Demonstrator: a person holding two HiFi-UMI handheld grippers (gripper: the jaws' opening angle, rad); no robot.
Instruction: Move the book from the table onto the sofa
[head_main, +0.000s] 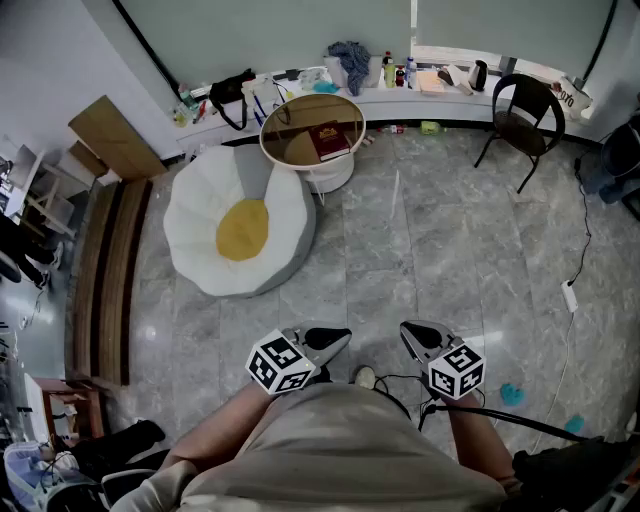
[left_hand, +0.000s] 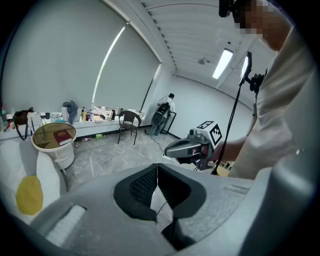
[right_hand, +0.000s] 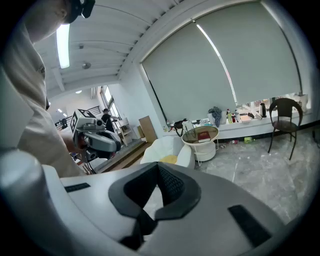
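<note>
Person (head_main: 340, 440): light shirt, standing mid-room, one gripper in each hand, both held low in front of the body and well apart from the furniture.
Left gripper (head_main: 335, 340): jaws pressed together, pads meeting, nothing between them.
Right gripper (head_main: 412, 338): same deal, closed tight on nothing, near the left one with a gap between the two.
Book (head_main: 328, 140): dark red, lying flat on the table, toward the side that faces the chair. Neither gripper is anywhere near it.
Table (head_main: 283, 150): small and round, brownish see-through top with a pale rim, white base. It sits right up against the sofa; can't tell if they actually touch.
Sofa (head_main: 195, 215): big white beanbag thing on the floor with a round yellow patch (head_main: 243, 228) in the middle, honestly looks like a fried egg.
Chair (head_main: 525, 110): dark, with arms, off on its own near the window ledge.
Ledge (head_main: 440, 95): runs along under the blinds, loaded with what looks like bottles, a black bag and some cloth, too small to be sure.
Floor (head_main: 430, 240): grey marble-style tiles, with a white power strip (head_main: 570, 295) and its cable over by the chair side.
</note>
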